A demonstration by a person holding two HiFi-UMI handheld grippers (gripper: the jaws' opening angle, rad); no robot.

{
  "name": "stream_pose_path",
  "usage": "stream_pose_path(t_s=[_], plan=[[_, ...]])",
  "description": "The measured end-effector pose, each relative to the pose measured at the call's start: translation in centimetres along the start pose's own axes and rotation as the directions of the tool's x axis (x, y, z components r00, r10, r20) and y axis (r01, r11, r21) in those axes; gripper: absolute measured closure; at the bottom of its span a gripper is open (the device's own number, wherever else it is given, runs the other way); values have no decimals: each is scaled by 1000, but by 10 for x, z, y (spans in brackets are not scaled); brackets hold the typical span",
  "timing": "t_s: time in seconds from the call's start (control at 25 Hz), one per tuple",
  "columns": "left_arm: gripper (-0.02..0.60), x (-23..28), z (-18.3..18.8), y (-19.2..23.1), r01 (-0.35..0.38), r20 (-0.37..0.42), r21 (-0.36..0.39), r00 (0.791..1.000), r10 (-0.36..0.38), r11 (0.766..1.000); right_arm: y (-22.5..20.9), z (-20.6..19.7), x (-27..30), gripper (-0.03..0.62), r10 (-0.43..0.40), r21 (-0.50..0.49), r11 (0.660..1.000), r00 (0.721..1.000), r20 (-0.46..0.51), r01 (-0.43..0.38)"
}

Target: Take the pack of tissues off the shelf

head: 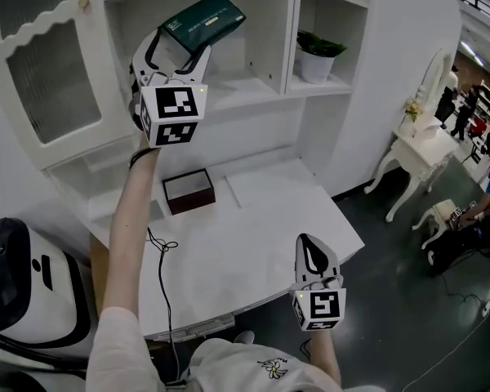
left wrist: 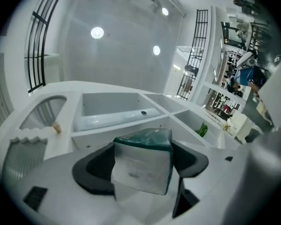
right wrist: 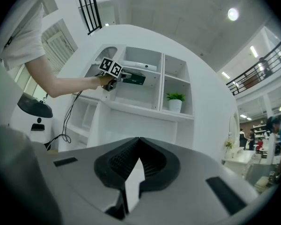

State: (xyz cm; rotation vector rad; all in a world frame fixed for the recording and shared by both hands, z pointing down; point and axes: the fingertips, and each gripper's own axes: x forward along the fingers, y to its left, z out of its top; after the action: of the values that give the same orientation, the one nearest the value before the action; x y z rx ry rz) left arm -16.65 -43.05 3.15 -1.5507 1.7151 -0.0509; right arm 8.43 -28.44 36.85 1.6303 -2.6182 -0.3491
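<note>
The left gripper (head: 184, 46) is raised at 11 o'clock in the head view, in front of the white shelf unit (head: 287, 35). Its jaws are clamped on the pack of tissues (head: 202, 19), one jaw on each side. The pack is dark green on top with a pale end face, and it tilts with its far end toward 1 o'clock. It sits at the mouth of the middle compartment; whether it touches the shelf board cannot be told.

In the compartment at 1 o'clock a small green plant in a white pot (head: 317, 55) stands on the board, well apart from the pack.

The right gripper (right wrist: 139, 144) hangs low at 5 o'clock in the head view, over the near edge of the white desk (head: 261, 227). Its jaws are pressed together with nothing between them.

On the desk at 9 o'clock a dark open box (head: 189, 191) sits near the back wall. A thin black cable (head: 162, 272) runs down the desk's left part toward 7 o'clock.
</note>
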Motion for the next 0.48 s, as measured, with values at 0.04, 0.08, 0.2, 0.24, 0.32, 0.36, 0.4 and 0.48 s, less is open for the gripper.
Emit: stream_pose_path(t_s=[0.04,0.08,0.2,0.24,0.32,0.36,0.4,0.48], plan=[[210,-14,8,3,-13,27,-13,1000,13,1000,1,7,-1,591,1,-8,1000,1000,17,-1],[210,-29,16,5,-24,53,-29,998,25,999,2,13,-2,591,1,-17,1000,999,34,-1],[210,-75,40,12,-67,123,-65,990,75,996,8,31,-6,591,1,-42,999,997,79,2],[210,-91,47,14,-79,144,-80,985,90,994,10,36,-9,591,1,-48,999,996,92,4],[210,-122,59,18,-94,188,-107,976,113,990,15,47,-13,591,-3,-61,998,992,123,10],[210,-137,62,18,-101,204,-115,971,123,988,18,52,-16,591,-6,-68,998,990,141,15],[210,-152,64,18,-111,209,-125,968,136,986,21,58,-19,591,-10,-74,997,987,158,22],[210,-178,64,16,-129,191,-165,968,160,978,23,68,-24,591,-20,-76,997,982,188,35]])
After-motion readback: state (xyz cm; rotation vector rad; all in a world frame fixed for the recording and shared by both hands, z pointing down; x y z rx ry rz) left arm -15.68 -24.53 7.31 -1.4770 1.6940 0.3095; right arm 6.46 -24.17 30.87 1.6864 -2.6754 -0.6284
